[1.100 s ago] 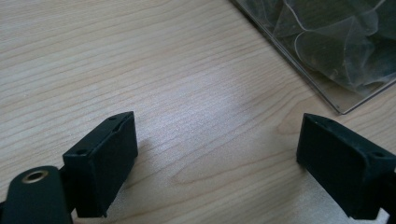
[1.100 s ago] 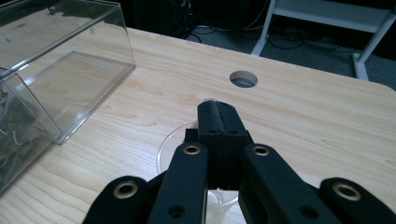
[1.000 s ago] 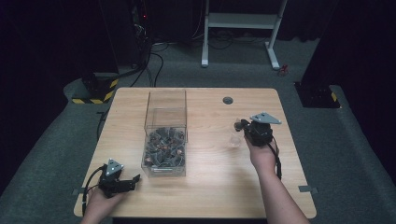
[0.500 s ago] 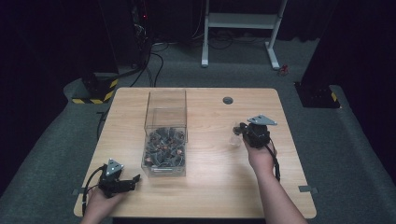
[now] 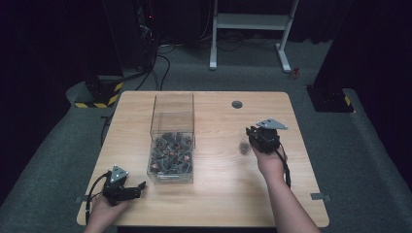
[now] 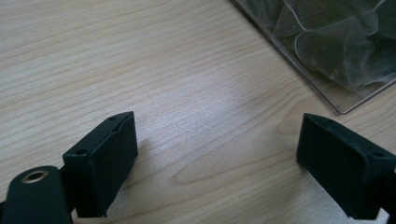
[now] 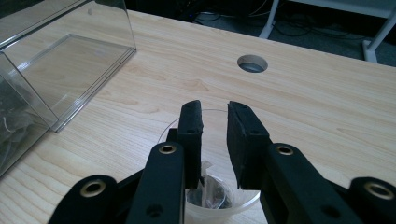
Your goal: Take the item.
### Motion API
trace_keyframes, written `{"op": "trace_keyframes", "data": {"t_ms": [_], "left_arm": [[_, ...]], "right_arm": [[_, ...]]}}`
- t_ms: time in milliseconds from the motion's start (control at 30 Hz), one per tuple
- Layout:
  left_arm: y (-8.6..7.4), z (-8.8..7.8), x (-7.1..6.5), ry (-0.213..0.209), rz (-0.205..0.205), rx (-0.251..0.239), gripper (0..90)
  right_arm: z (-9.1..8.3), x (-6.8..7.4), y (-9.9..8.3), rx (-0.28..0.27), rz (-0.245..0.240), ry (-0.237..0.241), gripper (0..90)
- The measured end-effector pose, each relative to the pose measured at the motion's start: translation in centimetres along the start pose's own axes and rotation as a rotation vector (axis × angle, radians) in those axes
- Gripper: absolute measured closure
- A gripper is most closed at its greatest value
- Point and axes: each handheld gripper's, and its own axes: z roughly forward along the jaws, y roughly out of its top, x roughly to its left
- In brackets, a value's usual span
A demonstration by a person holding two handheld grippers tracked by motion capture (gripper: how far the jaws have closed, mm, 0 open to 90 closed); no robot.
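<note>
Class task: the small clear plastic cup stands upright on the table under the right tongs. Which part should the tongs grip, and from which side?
Probably the rim. The cup stands upright with its mouth open upward, so the right tongs should come from above, one jaw inside the thin wall, one outside. Its round clear sides look likelier to slip. The jaws, just opening, now stand slightly apart over the far rim.

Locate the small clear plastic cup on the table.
In the high view the clear cup stands on the table's right half, right of the clear box and just left of the right gripper. In the right gripper view it sits beneath the jaws.
</note>
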Motion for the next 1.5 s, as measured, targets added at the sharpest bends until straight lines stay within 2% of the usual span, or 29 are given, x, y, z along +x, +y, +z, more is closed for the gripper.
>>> {"op": "trace_keyframes", "data": {"t_ms": [233,567,700,1133,1500], "left_arm": [[0.0,0.0,0.0,0.000,0.000,0.000,12.7],[0.0,0.0,0.0,0.000,0.000,0.000,12.7],[0.0,0.0,0.0,0.000,0.000,0.000,12.7],[0.0,0.0,0.0,0.000,0.000,0.000,12.7],[0.0,0.0,0.0,0.000,0.000,0.000,12.8]], "right_arm": [[-0.1,0.0,0.0,0.006,0.013,0.015,67.3],[-0.5,0.4,-0.3,0.005,-0.002,0.010,41.5],[-0.8,0.5,-0.7,0.006,0.010,0.005,34.4],[-2.0,0.5,-1.4,-0.007,0.025,0.002,27.9],[-2.9,0.6,-2.4,-0.007,0.016,-0.007,23.0]]}}
